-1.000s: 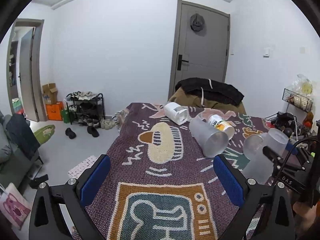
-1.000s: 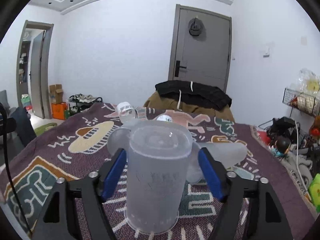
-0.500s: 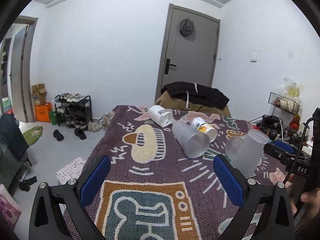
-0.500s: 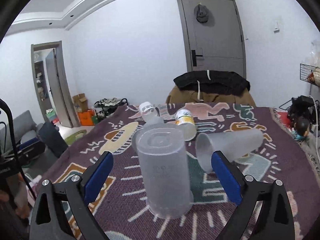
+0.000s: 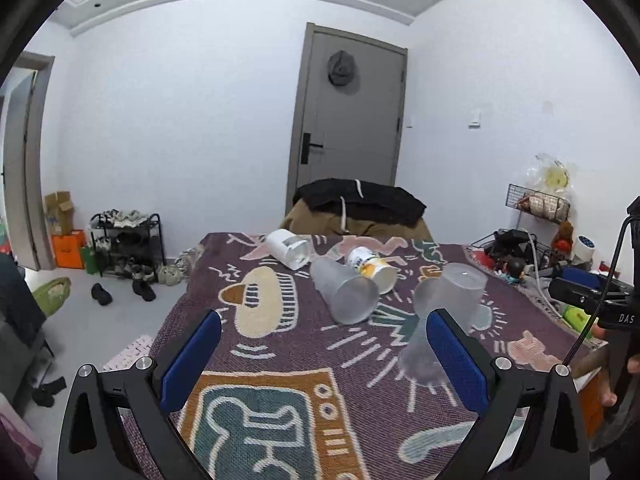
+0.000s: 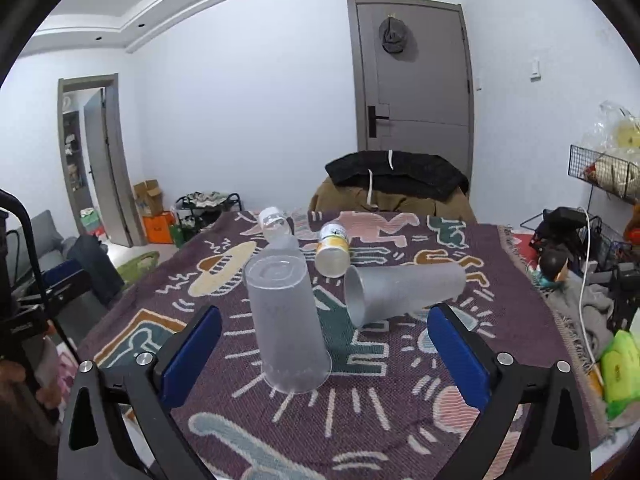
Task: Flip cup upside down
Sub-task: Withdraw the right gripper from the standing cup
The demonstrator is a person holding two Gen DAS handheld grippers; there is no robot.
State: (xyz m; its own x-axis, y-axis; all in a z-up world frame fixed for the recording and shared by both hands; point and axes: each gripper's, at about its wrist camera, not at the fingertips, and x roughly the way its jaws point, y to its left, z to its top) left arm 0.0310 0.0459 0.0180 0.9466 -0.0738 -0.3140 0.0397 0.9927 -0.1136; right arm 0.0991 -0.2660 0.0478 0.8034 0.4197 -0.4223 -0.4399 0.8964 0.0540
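A: Looking through the right wrist view, the right claw (image 6: 324, 354) stood wide open, its blue pads (image 6: 192, 356) well apart on both sides of the frosted cup (image 6: 286, 320). The cup stood mouth down on the patterned cloth (image 6: 400, 400) of the surface, base up, slightly tilted.

B: And the left claw (image 5: 324, 356)?

A: It was open also and held nothing. The same cup (image 5: 448, 320) appeared partly behind its right pad.

B: So the flip looked done, I think. How to finish well?

A: I would draw the right claw straight back and keep the pads away from the wall of the cup; it is light and may tip. A second frosted cup (image 6: 404, 290) lay on its side just beside, and a small yellow-labelled cup (image 6: 333, 250) lay behind; better not to push them.
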